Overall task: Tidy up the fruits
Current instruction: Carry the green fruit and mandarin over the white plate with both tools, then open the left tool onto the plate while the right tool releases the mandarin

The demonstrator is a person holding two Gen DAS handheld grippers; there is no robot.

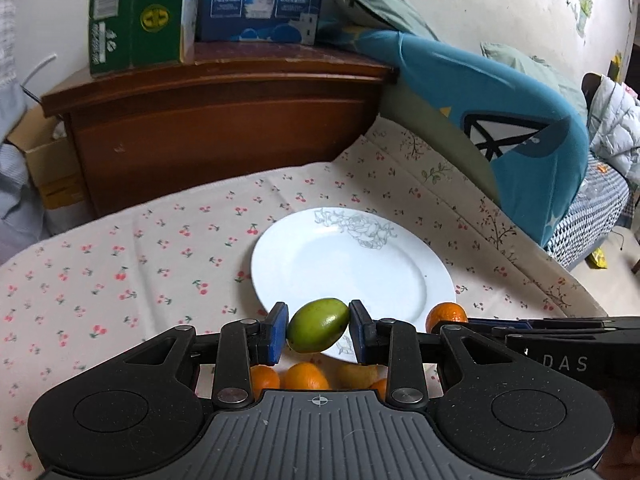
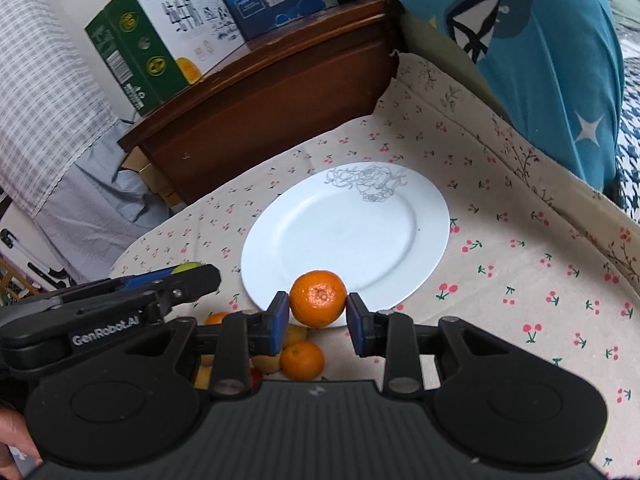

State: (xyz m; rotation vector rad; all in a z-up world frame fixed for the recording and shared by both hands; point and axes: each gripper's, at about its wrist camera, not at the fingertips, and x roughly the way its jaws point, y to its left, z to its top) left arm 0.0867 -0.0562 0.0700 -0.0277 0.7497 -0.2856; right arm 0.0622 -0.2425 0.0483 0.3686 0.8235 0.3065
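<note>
My left gripper (image 1: 319,326) is shut on a green oval fruit (image 1: 318,325) and holds it above the near rim of a white plate (image 1: 340,256) with a grey flower print. My right gripper (image 2: 318,312) is shut on an orange tangerine (image 2: 318,298) over the plate's (image 2: 348,224) near edge. That tangerine also shows in the left wrist view (image 1: 446,315). The green fruit peeks out in the right wrist view (image 2: 186,267). Several loose tangerines (image 1: 306,376) and a yellow fruit (image 1: 356,374) lie on the cloth below the grippers, partly hidden; one tangerine (image 2: 302,360) shows under the right gripper.
The cherry-print cloth (image 1: 120,264) covers the surface. A brown wooden cabinet (image 1: 216,120) stands behind, with a green box (image 1: 136,12) and a blue box (image 1: 260,0) on top. A blue pillow (image 1: 500,120) leans at the right.
</note>
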